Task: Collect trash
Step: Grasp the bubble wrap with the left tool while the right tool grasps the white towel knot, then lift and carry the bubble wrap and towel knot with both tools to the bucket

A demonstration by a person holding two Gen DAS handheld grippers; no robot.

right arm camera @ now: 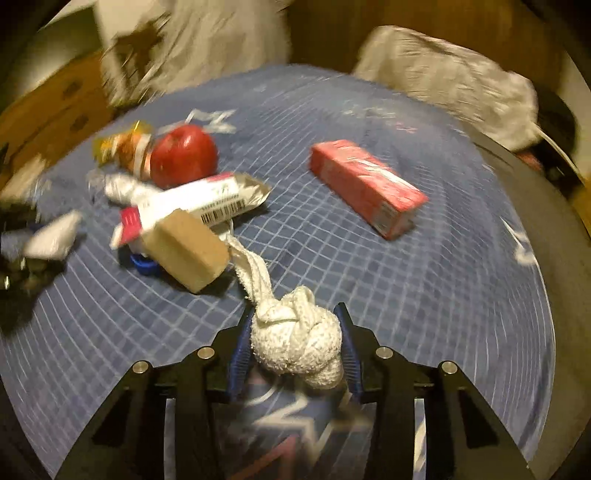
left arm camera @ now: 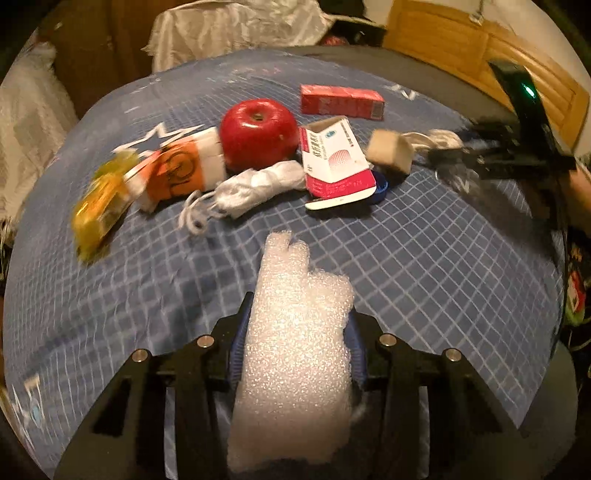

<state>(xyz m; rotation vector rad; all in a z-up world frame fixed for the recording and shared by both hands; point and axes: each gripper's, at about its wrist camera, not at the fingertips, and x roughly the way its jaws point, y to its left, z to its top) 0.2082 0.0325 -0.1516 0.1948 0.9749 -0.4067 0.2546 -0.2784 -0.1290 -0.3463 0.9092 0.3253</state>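
My left gripper (left arm camera: 300, 314) is shut on a white foam sheet (left arm camera: 291, 350) that stands up between its blue pads. My right gripper (right arm camera: 296, 321) is shut on a white knotted cloth rope (right arm camera: 295, 343), whose tail runs toward a tan block (right arm camera: 188, 251). On the blue checked tablecloth (left arm camera: 424, 258) lie a red apple (left arm camera: 258, 133), a red carton (left arm camera: 341, 101), an open white and pink medicine box (left arm camera: 334, 162), an orange and white wrapper (left arm camera: 181, 166), a yellow wrapper (left arm camera: 99, 203), a white rolled cloth (left arm camera: 255, 184) and a blue cap (left arm camera: 382, 184).
The table is round with a dark rim (right arm camera: 554, 229). White-draped chairs (left arm camera: 229, 29) stand behind it, and a wooden cabinet (left arm camera: 480, 48) is at the back right. The right gripper shows blurred at the right edge of the left wrist view.
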